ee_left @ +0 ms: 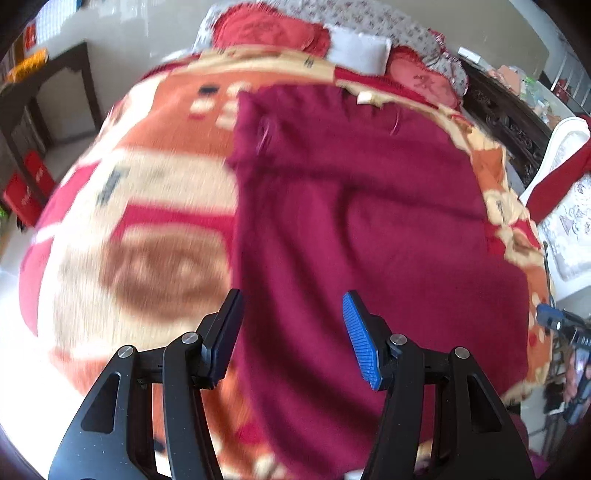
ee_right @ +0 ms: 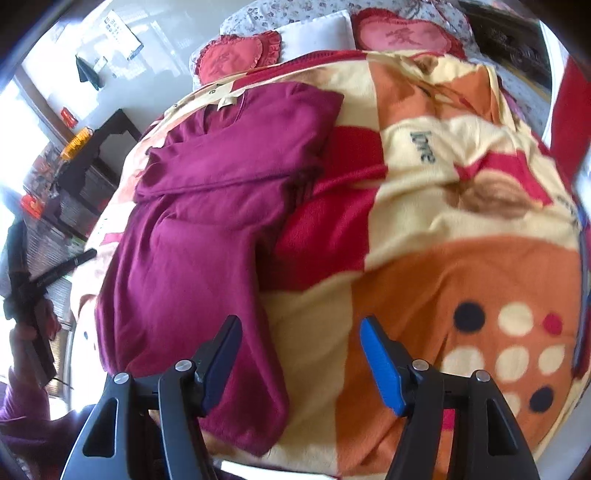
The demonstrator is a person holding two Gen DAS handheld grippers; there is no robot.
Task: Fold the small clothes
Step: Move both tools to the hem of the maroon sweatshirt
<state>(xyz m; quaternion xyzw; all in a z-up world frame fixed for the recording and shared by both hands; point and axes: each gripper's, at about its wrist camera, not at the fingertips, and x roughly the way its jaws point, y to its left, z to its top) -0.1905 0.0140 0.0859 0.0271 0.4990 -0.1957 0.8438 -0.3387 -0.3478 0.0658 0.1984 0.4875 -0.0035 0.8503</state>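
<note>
A maroon knit sweater [ee_left: 369, 221] lies flat on the patterned blanket [ee_left: 147, 221]. In the right wrist view the sweater [ee_right: 192, 236] has a sleeve folded across its chest, with the neck label toward the pillows. My left gripper [ee_left: 291, 299] hovers open over the sweater's left edge, nothing between its fingers. My right gripper [ee_right: 301, 325] stands open above the blanket [ee_right: 443, 258], just right of the sweater's lower hem, also with nothing in it. A hand holds the left gripper [ee_right: 26, 280] at the left edge of the right wrist view.
Red heart-shaped cushions [ee_right: 402, 35] and a white pillow [ee_left: 358, 51] lie at the head of the bed. A dark cabinet [ee_left: 37, 110] stands beside the bed on the left. A carved dark headboard [ee_left: 509, 118] runs along the right.
</note>
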